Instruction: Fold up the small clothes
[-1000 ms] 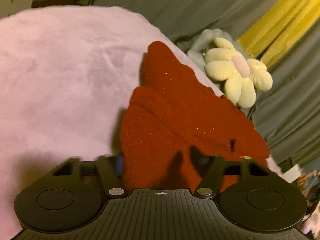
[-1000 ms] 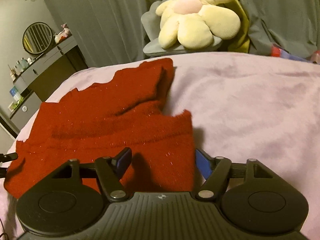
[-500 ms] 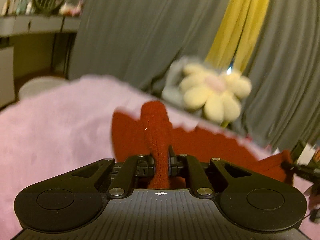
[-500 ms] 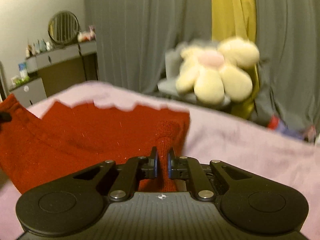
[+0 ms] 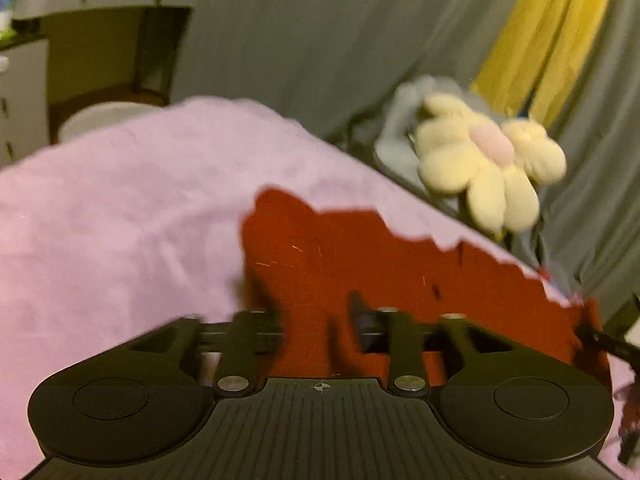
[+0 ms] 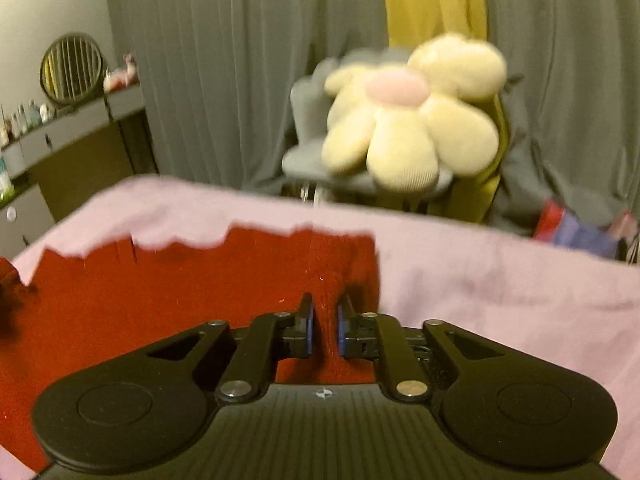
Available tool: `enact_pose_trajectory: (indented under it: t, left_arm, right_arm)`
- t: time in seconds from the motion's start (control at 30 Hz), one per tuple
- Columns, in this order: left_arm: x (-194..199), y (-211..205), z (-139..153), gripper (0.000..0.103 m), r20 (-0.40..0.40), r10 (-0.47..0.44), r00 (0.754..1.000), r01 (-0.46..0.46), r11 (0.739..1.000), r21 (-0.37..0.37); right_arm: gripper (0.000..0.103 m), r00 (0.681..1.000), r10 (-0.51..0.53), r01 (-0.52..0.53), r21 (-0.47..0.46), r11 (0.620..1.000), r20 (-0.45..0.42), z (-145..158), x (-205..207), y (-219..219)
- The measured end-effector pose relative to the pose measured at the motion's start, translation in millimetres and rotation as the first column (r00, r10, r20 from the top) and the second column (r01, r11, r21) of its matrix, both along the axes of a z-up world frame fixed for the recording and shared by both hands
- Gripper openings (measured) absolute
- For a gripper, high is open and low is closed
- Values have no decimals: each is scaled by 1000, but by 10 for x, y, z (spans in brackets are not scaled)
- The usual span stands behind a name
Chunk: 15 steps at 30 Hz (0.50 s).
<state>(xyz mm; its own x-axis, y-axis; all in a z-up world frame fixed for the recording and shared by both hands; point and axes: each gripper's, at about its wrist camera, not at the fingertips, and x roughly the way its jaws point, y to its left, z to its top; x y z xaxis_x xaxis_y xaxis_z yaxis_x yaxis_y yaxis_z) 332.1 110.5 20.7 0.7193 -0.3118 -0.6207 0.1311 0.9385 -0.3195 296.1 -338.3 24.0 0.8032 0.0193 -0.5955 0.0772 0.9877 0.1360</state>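
A dark red knit garment (image 5: 360, 260) lies folded on the pink fleece blanket (image 5: 120, 200), its jagged far edge toward the plush flower. My left gripper (image 5: 316, 316) hovers over the garment's near left part. Its jaws are opening, with blurred fingers well apart, and cloth lies under the gap, not pinched. In the right wrist view the garment (image 6: 180, 288) fills the lower left. My right gripper (image 6: 324, 320) sits at its right edge. Its blue pads (image 6: 308, 324) still close on a narrow ridge of red cloth, though the jaws are opening.
A cream flower plush (image 6: 412, 120) rests on a grey seat beyond the blanket's far edge. Grey and yellow curtains hang behind. A dresser with a round mirror (image 6: 72, 68) stands at the left, a white round tub (image 5: 100, 120) below it. Pink blanket (image 6: 500, 280) spreads right of the garment.
Both grippers went from open over the flat garment to shut on raised folds, then carried them toward the far side. Now the left has let go and the right has loosened slightly.
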Motion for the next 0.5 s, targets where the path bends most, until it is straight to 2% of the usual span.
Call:
enact_pose_trajectory:
  t: [0.03,0.1,0.13,0.17,0.23,0.3,0.4,0.5]
  left_arm:
    - [22,-13,-35,50,4,-20,1000,20,1000,11]
    - [77,-25,-84,45,0,-34,999,34,998,44]
    - [113,-1,-111,30,-5,-28,1000,28,999,43]
    - [134,13,-122,10,-8,-13,1000,14,999,48]
    - [129,33,-72,10,9,6,1000,-7,998,58]
    - [81,5,122,10,67,8,998,-12,997,70]
    - [47,-56,570,10,230,-1,973,-21,996,92]
    - [236,-181,783,10,329,39,943,-91,986,142]
  right_arm:
    - [16,1000,13,-13,-4,1000,0,-50,0,9]
    - [16,1000,25,-25,-26,999,-2,-117,-7,24]
    - [16,1000,28,-29,-35,999,-8,-136,9,29]
    - [15,1000,27,-27,-44,999,-11,-146,28,32]
    - [8,1000,22,-23,-74,997,-19,-133,57,71]
    - [7,999,35,-36,-110,993,-5,-74,33,109]
    - [7,992,45,-19,-212,977,115,175,-30,191]
    - [7,973,-38,100,-266,959,229,381,90,229]
